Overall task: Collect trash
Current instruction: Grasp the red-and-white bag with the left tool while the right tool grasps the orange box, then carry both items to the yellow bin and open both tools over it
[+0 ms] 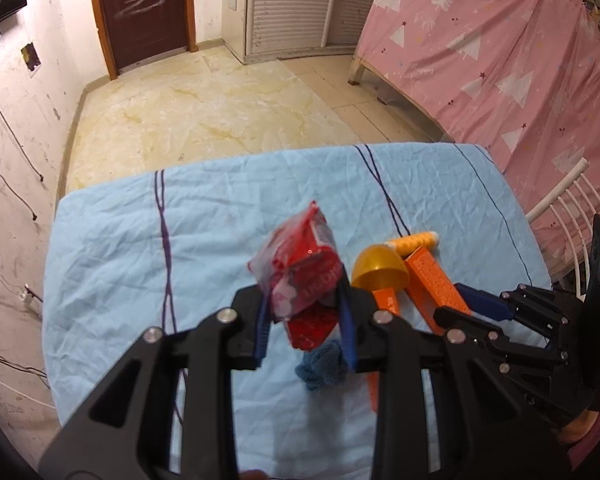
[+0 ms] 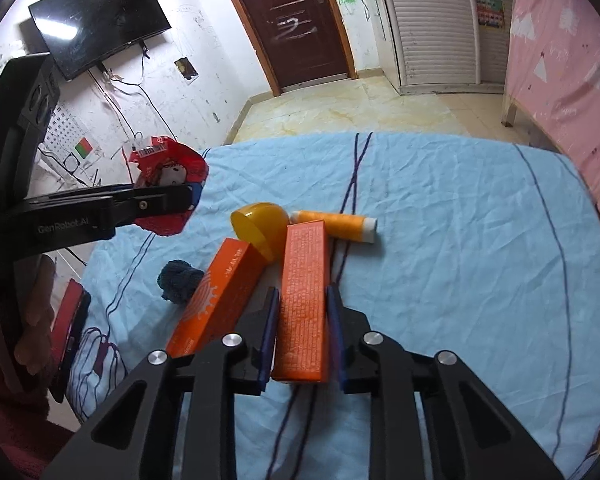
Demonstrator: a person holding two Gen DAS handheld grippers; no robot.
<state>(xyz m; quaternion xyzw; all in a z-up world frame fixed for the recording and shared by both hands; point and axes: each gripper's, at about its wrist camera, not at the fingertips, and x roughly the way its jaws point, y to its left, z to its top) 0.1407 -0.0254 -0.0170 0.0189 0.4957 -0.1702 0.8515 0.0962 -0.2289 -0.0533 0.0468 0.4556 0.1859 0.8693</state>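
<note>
Left wrist view
Left gripper (image 1: 306, 316): clamped tight on a red wrapper (image 1: 300, 280), and it's up off the cloth, crinkled plastic bulging out between the blue pads.
Surface (image 1: 140, 272): a wrinkled light-blue sheet with dark purple lines.
Yarn ball (image 1: 322, 366): small, blue, lying on the sheet just under the wrapper.
Yellow cup (image 1: 378, 268): a half-shell, mouth toward the camera, touching an orange box (image 1: 432, 280).
Spool (image 1: 414, 242): orange thread, lying on its side behind the cup.
Right gripper (image 1: 466, 304): in at the right edge, down low by the box; from here I can't tell how wide it stands.

Right wrist view
Right gripper (image 2: 302, 320): fingers straddling the near box (image 2: 304, 300), pads hard against both long sides, box lying flat on the surface (image 2: 480, 260).
Second box (image 2: 216, 300): also orange, angled, just left of the first, its far end against the cup (image 2: 260, 228).
Spool (image 2: 334, 225): on its side, touching the held box's far end.
Yarn ball (image 2: 178, 280): beside the second box.
Left gripper (image 2: 180, 200): seen side-on at left, wrapper (image 2: 166, 172) pinched in it, hanging over the sheet's left edge.
</note>
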